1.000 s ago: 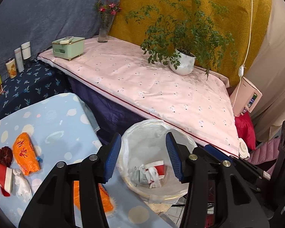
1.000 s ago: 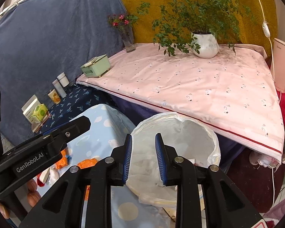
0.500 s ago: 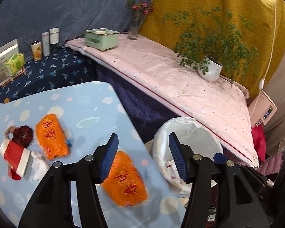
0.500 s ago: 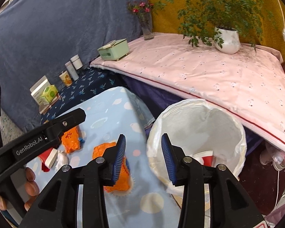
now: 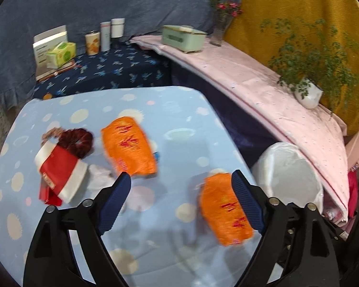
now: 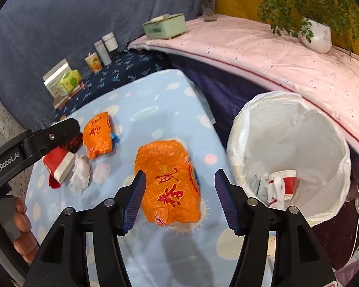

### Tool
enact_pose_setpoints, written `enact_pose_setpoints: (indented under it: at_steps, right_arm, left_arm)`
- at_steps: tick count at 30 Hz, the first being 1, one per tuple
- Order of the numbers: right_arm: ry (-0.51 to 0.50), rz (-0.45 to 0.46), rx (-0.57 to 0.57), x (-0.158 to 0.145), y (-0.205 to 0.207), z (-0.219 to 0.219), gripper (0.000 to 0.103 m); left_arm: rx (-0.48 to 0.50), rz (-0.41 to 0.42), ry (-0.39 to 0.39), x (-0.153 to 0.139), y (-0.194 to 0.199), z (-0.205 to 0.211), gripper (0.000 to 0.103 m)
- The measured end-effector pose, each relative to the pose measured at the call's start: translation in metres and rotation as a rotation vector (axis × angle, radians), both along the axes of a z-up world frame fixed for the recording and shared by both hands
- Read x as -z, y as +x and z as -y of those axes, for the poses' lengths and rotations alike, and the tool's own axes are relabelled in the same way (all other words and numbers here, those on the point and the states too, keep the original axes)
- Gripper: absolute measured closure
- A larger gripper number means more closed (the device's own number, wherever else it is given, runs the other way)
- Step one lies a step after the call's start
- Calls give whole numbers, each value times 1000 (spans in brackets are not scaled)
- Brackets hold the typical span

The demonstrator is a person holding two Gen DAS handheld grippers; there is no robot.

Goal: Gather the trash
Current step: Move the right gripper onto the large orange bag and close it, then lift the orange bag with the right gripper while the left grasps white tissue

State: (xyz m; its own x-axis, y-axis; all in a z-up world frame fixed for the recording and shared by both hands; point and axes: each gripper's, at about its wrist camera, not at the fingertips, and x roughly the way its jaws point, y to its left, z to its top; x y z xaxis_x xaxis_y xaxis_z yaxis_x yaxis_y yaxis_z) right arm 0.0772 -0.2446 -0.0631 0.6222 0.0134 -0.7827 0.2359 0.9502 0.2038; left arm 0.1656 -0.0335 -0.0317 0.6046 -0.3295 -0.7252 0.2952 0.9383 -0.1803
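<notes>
Left wrist view: the left tongs point(image 5: 178, 197) are spread wide and hold nothing, low in the middle of the frame over the blue dotted desk point(image 5: 179, 119). Trash lies in two groups. Left of centre sit a red paper cup point(image 5: 59, 171) crushed on its side, a dark red scrunchy thing point(image 5: 77, 140) behind it, a white crumpled tissue point(image 5: 99, 174) and an orange wrapper point(image 5: 128, 147). A second orange wrapper point(image 5: 225, 211) lies at lower right, just beside the right-hand finger, near the desk's right edge. The white-lined bin point(image 5: 289, 174) stands off that edge at the right.

Right wrist view: the right tongs point(image 6: 179, 199) are also spread and empty, and the nearer orange wrapper point(image 6: 170, 181) lies between the fingers in the lower middle of the frame. It looks like thin crinkled foil: very light, soft, somewhat slick, so it will likely crumple under a pinch and not resist. A raised fold or the puffed middle seems the best place to grip, since a flat edge would slide on the cloth. The bin point(image 6: 234, 129) at the right is open, with a red-and-white cup point(image 6: 286, 180) and scraps at the bottom, so the carry is short and unobstructed. The desk edge runs just beside the wrapper's right side; a sideways push could knock it off. The left tool reaches in from the frame's left, above the cup pile, well apart from this wrapper.
</notes>
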Motion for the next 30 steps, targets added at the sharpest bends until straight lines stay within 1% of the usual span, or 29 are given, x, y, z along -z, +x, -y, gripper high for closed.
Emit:
enact_pose_setpoints:
  at_steps: [4, 7, 12, 16, 17, 19, 21, 22, 23, 24, 25, 27, 28, 30]
  right_arm:
    - [2, -48, -14, 20, 10, -12, 44]
    - [1, -75, -20, 32, 17, -18, 44]
    - [-6, -116, -19, 51, 29, -24, 44]
    - [-15, -134, -21, 61, 35, -28, 44]
    - [-17, -137, -23, 63, 37, -28, 44]
    - [-19, -138, -23, 65, 39, -29, 44]
    - [-21, -140, -25, 66, 41, -31, 44]
    - [-23, -141, -26, 67, 41, -32, 43]
    - [-27, -142, -28, 67, 42, -32, 45]
    - [-30, -143, -30, 68, 42, -33, 45]
    - [-29, -143, -30, 68, 41, -33, 46]
    - [-28, -142, -31, 68, 40, -33, 48]
    - [-31, -143, -34, 68, 40, -33, 51]
    - [-40, -144, -39, 68, 40, -35, 59]
  left_arm:
    - [-62, -32, 45, 24, 9, -27, 19]
    - [-90, -62, 78, 42, 15, -43, 19]
    - [-135, -120, 102, 69, 30, -63, 19]
    - [-141, -146, 113, 83, 39, -70, 20]
    - [-141, -153, 110, 86, 41, -71, 22]
    - [-130, -168, 102, 90, 43, -71, 30]
    - [-118, -186, 103, 95, 46, -69, 44]
    - [-111, -194, 100, 97, 47, -69, 47]
    - [-105, -201, 98, 98, 47, -68, 54]
    - [-95, -208, 94, 100, 48, -66, 66]
    - [-83, -214, 89, 101, 47, -65, 71]
    - [-80, -212, 88, 100, 46, -63, 83]
    - [-76, -210, 82, 98, 44, -63, 86]
    - [-72, -216, 66, 94, 41, -62, 90]
